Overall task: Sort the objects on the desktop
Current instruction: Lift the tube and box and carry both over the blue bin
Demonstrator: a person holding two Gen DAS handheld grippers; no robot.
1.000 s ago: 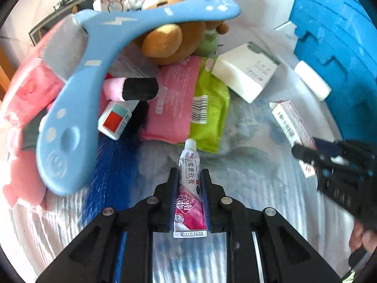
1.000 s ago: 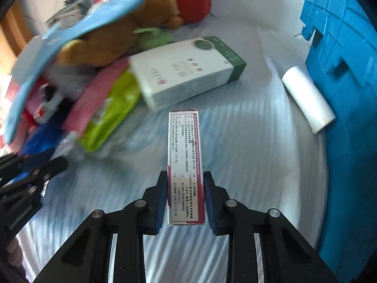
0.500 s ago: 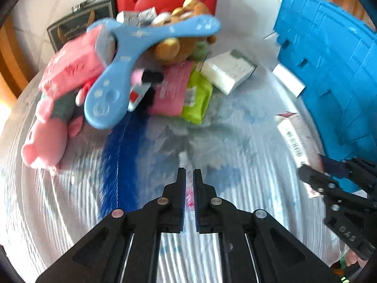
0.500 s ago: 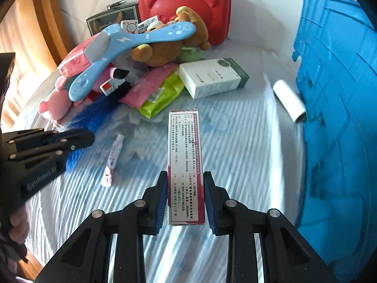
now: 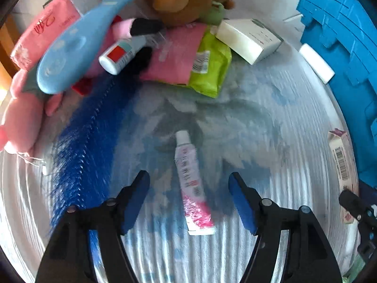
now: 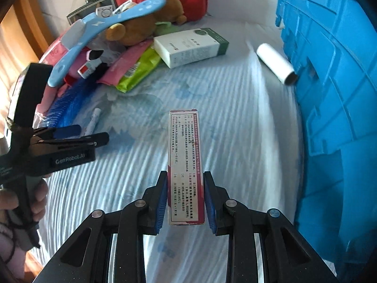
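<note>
A narrow red-and-white box [image 6: 185,167] is being held lengthwise between the jaws of the right gripper [image 6: 185,199], above the striped cloth [image 6: 235,122] and beside the blue crate [image 6: 329,94]. The left gripper [image 5: 189,198] is being held with its jaws spread wide, nothing gripped, while a pink-and-white tube [image 5: 192,184] is lying on the cloth between them, touching neither. The toy pile [image 5: 141,35] is being left well beyond it

You're probably in a home bedroom: a striped bedsheet [image 6: 235,108] under everything, plush bear [image 6: 141,23] piled at eleven o'clock, blue storage crate [image 6: 329,70] at three.
</note>
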